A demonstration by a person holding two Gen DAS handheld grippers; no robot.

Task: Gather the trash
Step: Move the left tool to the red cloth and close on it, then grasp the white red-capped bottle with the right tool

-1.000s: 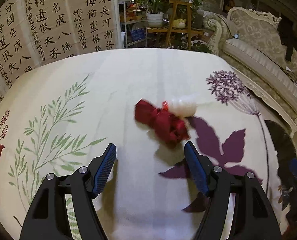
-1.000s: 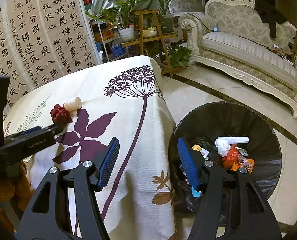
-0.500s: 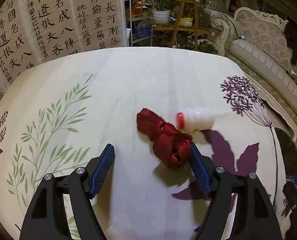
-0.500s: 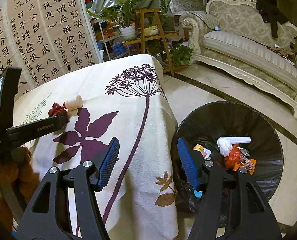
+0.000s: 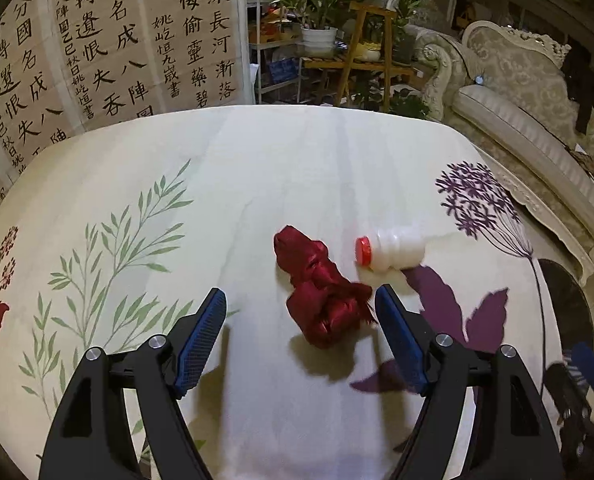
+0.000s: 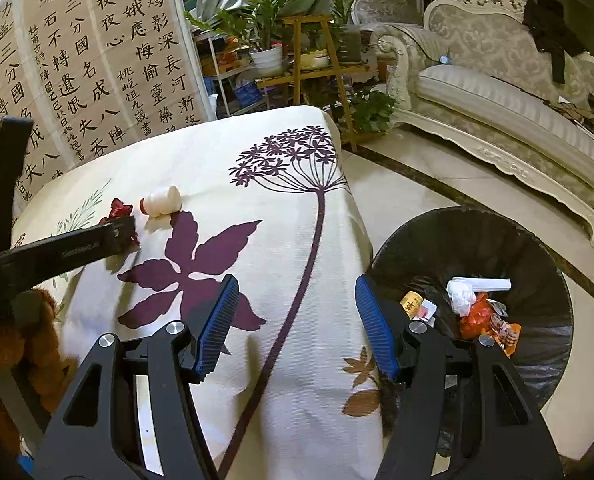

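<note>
A crumpled red wrapper [image 5: 319, 288] lies on the flowered tablecloth [image 5: 257, 168], with a small white bottle with a red cap [image 5: 393, 250] on its side just right of it. My left gripper [image 5: 301, 300] hovers over the wrapper with its jaws opening; the wrapper sits between the fingers close to the right pad [image 5: 397, 332], and no pad presses on it. In the right wrist view the wrapper [image 6: 120, 209] and bottle [image 6: 161, 201] lie far left, partly behind the left gripper's finger. My right gripper [image 6: 297, 312] stands open and empty over the table's edge beside the bin [image 6: 545, 240].
The black-lined bin holds several pieces of trash [image 6: 477, 304]. A cream sofa [image 6: 509, 100] stands beyond it on the tiled floor. A calligraphy screen [image 5: 109, 40] and plant stands [image 5: 357, 52] rise behind the table. A brown plush toy [image 6: 25, 344] sits at the table's left.
The left gripper has moved forward over the table so the red wrapper now lies between its fingers, and its jaws have widened. The right gripper has stayed put.
</note>
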